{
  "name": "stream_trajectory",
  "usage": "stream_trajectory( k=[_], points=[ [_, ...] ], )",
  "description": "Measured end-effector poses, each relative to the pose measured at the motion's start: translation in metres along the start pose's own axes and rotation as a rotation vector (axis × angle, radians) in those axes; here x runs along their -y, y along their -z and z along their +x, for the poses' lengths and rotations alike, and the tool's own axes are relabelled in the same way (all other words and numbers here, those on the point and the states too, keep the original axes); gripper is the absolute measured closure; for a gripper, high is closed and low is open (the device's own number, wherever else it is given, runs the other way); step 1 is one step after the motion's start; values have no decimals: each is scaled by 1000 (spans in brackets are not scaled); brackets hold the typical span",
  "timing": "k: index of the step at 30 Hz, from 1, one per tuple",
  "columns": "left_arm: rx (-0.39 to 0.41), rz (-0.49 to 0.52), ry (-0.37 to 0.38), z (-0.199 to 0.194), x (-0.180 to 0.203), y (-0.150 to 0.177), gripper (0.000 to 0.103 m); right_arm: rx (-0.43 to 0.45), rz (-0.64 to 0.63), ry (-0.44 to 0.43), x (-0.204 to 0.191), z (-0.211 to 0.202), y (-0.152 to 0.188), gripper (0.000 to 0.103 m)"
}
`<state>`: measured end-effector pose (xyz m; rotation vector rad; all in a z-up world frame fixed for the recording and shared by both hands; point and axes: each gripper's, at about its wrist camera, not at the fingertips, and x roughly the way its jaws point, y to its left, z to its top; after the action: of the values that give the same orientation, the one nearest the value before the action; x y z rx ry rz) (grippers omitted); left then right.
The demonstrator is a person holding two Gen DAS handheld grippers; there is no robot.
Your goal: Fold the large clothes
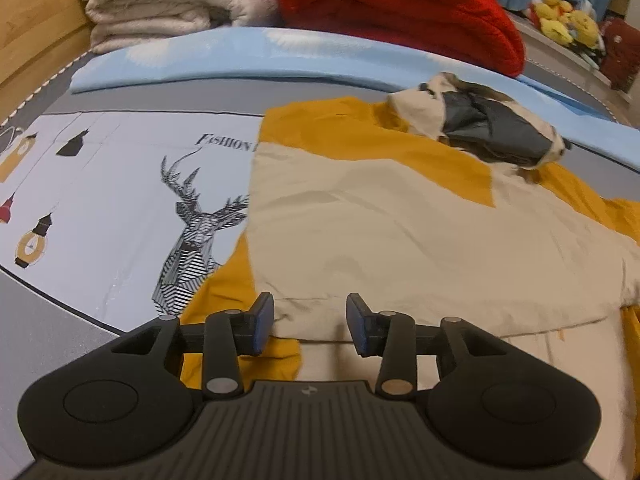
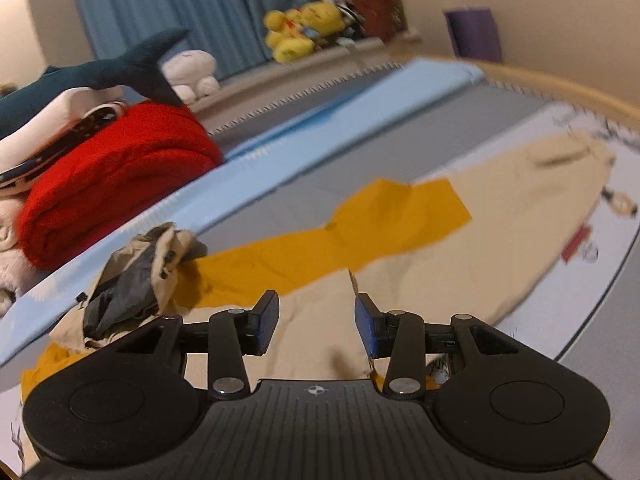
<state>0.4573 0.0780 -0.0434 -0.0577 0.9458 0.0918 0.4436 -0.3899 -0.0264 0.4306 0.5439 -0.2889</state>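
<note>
A large beige and mustard-yellow jacket point(image 1: 380, 220) lies spread flat on a bed sheet with a deer print point(image 1: 192, 220). Its hood point(image 1: 488, 124), with a dark grey lining, is bunched up at the far end. My left gripper point(image 1: 310, 320) hovers open over the jacket's near-left edge, with nothing between its blue pads. In the right wrist view the same jacket point(image 2: 500, 220) stretches away to the right and the hood point(image 2: 132, 280) sits at the left. My right gripper point(image 2: 316, 320) is open above the beige cloth, and a raised cloth edge point(image 2: 354, 280) runs close by its right finger.
A red folded blanket point(image 1: 400, 12) and a cream one point(image 1: 160, 0) are stacked at the head of the bed behind a light blue folded sheet point(image 1: 240, 56). Yellow plush toys point(image 2: 300, 32) and a shark plush point(image 2: 100, 68) sit beyond. A wooden bed frame point(image 1: 32, 40) borders the left.
</note>
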Motion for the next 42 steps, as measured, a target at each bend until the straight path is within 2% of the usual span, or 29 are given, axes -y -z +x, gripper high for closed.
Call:
stream_trajectory(
  k=[6, 22, 26, 28, 29, 30, 34, 38, 42],
  points=[
    [16, 43, 33, -13, 18, 9, 58, 33, -88, -29, -8, -22, -2, 59],
    [20, 114, 92, -19, 50, 20, 57, 74, -67, 6, 26, -50, -22, 59],
    [17, 108, 99, -17, 50, 17, 57, 91, 12, 50, 61, -49, -38, 60],
    [15, 109, 102, -17, 50, 16, 57, 105, 81, 73, 85, -49, -48, 74],
    [14, 108, 103, -16, 50, 16, 57, 113, 118, 83, 100, -51, -54, 87],
    [13, 109, 106, -16, 50, 16, 57, 124, 146, 98, 112, -53, -59, 89],
    [14, 100, 113, -17, 48, 13, 57, 198, 233, 195, 156, -72, -76, 89],
    [16, 77, 110, -17, 44, 10, 57, 253, 319, 254, 194, -87, -86, 87],
    [10, 80, 100, -15, 43, 11, 57, 222, 408, 254, 232, -63, -87, 84]
  ],
)
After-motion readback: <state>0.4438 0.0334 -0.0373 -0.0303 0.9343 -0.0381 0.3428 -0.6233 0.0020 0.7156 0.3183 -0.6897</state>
